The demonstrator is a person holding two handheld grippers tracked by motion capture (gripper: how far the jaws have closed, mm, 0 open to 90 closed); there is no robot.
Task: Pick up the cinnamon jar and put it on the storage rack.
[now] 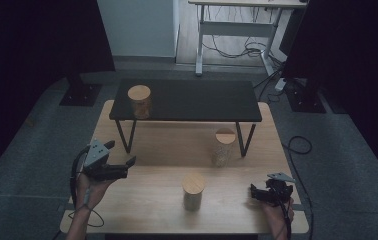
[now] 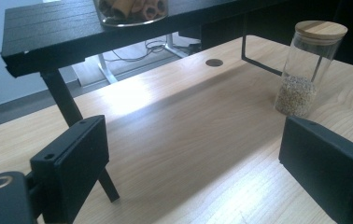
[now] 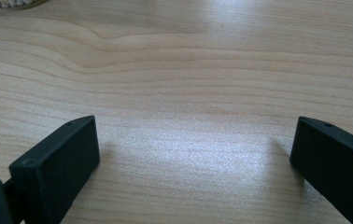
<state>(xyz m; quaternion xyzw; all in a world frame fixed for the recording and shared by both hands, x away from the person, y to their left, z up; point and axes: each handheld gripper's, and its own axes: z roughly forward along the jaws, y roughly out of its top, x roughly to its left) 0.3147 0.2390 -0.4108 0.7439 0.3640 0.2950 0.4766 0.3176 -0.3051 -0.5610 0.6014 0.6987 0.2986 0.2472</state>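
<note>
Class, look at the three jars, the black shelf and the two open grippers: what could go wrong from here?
1. The near jar is tall and narrow; a sideways nudge from the left gripper or right gripper could tip it.
2. The grain jar stands close to the shelf leg, so a reach there might strike the leg.
3. The shelf jar stands near the black shelf's front edge and could be knocked off.

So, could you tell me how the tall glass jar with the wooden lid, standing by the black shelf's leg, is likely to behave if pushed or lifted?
The jar is tall and narrow, so a push near its wooden lid would probably tip it. Grain fills just the bottom, so it is likely light, with its weight low. Its smooth glass wall may slip between the pads and could break if dropped.
</note>
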